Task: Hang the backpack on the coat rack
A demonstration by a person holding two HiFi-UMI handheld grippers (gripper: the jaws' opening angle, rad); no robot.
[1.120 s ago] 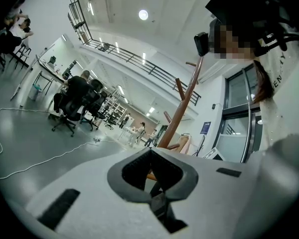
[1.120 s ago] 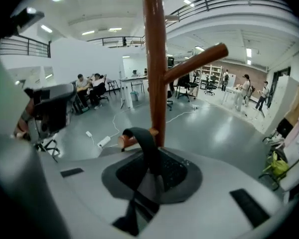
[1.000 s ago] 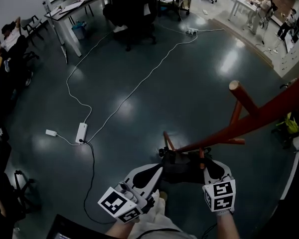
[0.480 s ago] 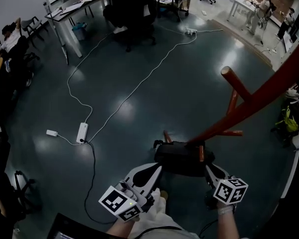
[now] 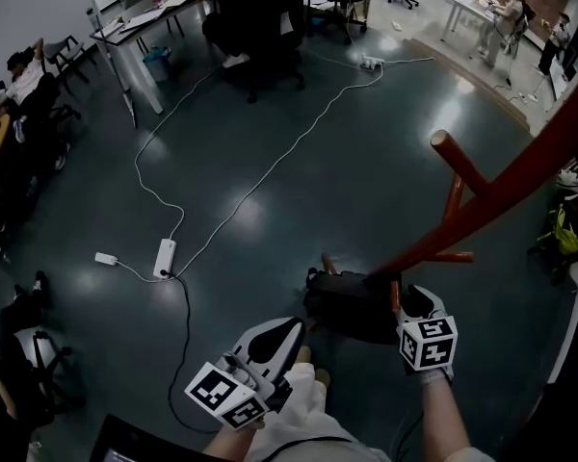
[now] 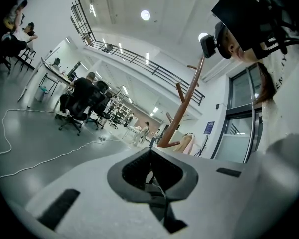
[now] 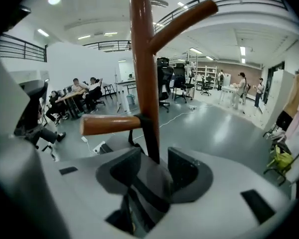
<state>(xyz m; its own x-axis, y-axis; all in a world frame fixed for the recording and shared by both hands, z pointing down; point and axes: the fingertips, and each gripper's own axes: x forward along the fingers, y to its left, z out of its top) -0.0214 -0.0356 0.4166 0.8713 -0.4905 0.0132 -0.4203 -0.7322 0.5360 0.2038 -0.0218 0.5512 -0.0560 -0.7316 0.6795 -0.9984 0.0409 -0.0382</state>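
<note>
- Black against the red-brown peg (image 7: 109,125): checking the strap (image 7: 148,136) for a full seat over it, close to the coat rack (image 7: 143,59) pole
- Holding the right hand-held gripper (image 7: 154,154) spread around that strap, pinching nothing; easing it out straight to avoid snagging
- Watching the backpack (image 5: 352,306) low beside the coat rack
- Holding the left hand-held gripper (image 6: 149,156) pressed together, empty, well aside

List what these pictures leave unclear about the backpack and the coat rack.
Coat rack top: cut off by the head view's right edge and the right gripper view's top edge.
Rack base: head view, hidden behind the backpack.
Backpack's body: right gripper view, mostly hidden behind the right gripper; chiefly its strap shows.
</note>
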